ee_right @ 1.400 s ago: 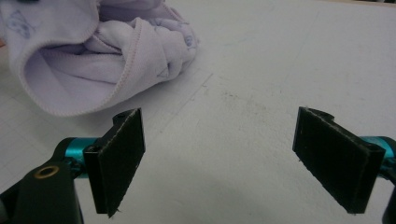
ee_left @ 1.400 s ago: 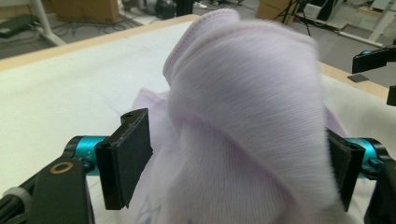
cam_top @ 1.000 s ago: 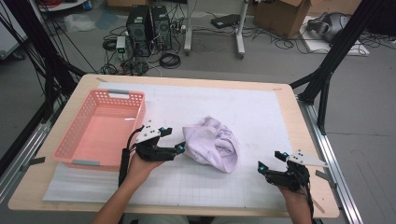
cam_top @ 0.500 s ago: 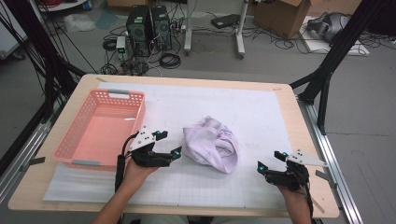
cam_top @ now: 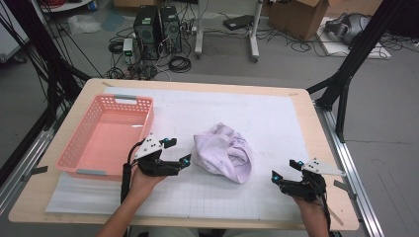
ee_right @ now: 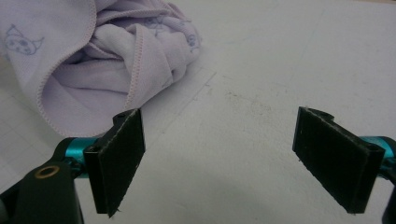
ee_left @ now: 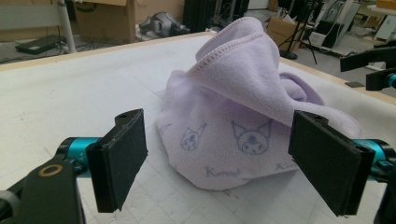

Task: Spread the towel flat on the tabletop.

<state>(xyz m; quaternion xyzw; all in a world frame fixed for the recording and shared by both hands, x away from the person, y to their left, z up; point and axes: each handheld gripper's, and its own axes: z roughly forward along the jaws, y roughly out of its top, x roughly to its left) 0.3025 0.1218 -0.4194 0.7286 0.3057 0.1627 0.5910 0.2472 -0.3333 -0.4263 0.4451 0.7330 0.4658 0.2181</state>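
1. Since the earlier frames, the left gripper (cam_top: 177, 151) has drawn back a little from the lilac towel (cam_top: 223, 152) toward the pink basket (cam_top: 77, 157), while the right gripper (cam_top: 285, 169) has hardly shifted.
2. Both pairs of jaws stand spread wide and hold nothing; in the left gripper view the towel (ee_left: 243, 112) sits framed between the pads, just ahead of them and not touched.
3. That towel lies crumpled in a heap near the middle of the desk (cam_top: 302, 115), on the white gridded mat (cam_top: 207, 190), apart from the basket, whose inside looks bare.
4. Judging from this, the work has barely begun: no grasp is made, and whether the cloth is to be folded or dropped into the basket cannot be told.
5. Hemmed edges offer holds: a stitched fold rises at the top of the heap, and in the right gripper view a pink-stitched hem (ee_right: 132, 79) curls near the left-hand jaw.
6. Open mat lies right of the towel and in front of it, giving the right gripper a free approach; the basket wall crowds the left one.
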